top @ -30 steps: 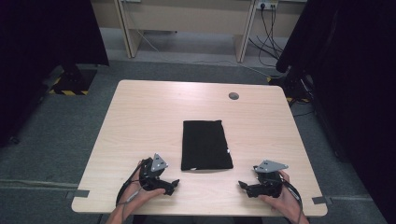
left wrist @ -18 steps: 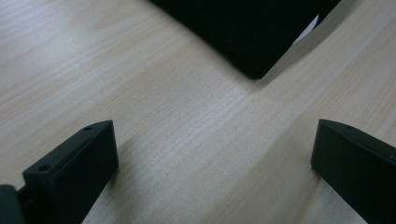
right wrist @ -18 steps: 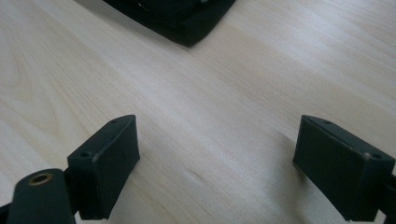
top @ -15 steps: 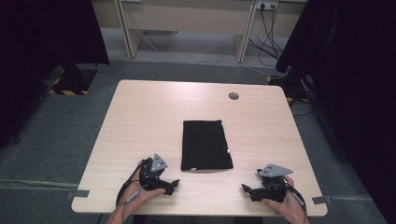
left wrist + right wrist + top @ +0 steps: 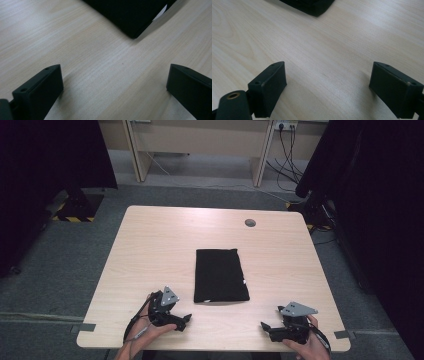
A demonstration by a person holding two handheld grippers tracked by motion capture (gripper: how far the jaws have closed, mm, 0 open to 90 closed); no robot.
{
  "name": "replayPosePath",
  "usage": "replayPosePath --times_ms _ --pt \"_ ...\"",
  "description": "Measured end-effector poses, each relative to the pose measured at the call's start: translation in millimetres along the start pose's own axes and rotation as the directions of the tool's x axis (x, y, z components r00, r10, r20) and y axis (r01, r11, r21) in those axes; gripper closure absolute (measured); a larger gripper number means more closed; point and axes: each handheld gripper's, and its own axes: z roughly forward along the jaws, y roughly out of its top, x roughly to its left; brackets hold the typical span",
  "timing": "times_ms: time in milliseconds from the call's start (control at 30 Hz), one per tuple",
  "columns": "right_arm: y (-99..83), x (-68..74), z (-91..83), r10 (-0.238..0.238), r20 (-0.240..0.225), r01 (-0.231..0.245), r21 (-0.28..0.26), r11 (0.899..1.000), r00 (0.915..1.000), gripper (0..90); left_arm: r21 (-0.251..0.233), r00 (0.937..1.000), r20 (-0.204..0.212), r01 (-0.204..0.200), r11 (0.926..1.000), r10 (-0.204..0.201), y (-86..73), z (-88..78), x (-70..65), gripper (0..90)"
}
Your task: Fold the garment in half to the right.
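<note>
The counter (image 5: 150,250) is a pale wood-grain top with a small round cable port (image 5: 250,223) near its far edge and not much else on it. Lying flat around its middle, a bit toward the person's side, is a folded black cloth (image 5: 220,275), a neat rectangle with its long side running away from the person. There's a tiny white bit at its right edge, probably a tag.

It looks soft and light, so it'll likely flop and unfold the second it's lifted by one point. It has no stiffness to lean on. Best bet in my opinion is pinching the two near corners, one per gripper, and catching all the layers at the fold so it doesn't peel apart.

The left gripper (image 5: 184,319) rests low on the counter just short of the cloth's near left corner (image 5: 132,35), jaws spread wide with nothing between them. The right gripper (image 5: 265,326) sits near the front edge, off to the right of the near right corner (image 5: 317,11), jaws equally wide and empty.
</note>
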Motion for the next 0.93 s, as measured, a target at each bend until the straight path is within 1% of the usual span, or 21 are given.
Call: replayPosePath --times_ms 333,567,933 --pt "-7.2 3.3 -5.9 0.007 0.004 -0.007 -0.011 1.000 1.0000 14.1 0.000 1.0000 0.000 0.000 1.0000 0.000 -5.9 -6.0 -5.1 0.0" --pt "-11.8 4.5 -8.0 0.011 0.009 -0.011 -0.032 0.999 0.9999 14.0 0.000 1.0000 0.000 0.000 1.0000 0.000 -6.1 -6.1 -5.2 0.0" --pt "-13.0 4.2 -8.4 0.008 0.007 -0.008 -0.039 0.999 0.9999 14.0 0.000 1.0000 0.000 0.000 1.0000 0.000 -6.1 -6.1 -5.2 0.0"
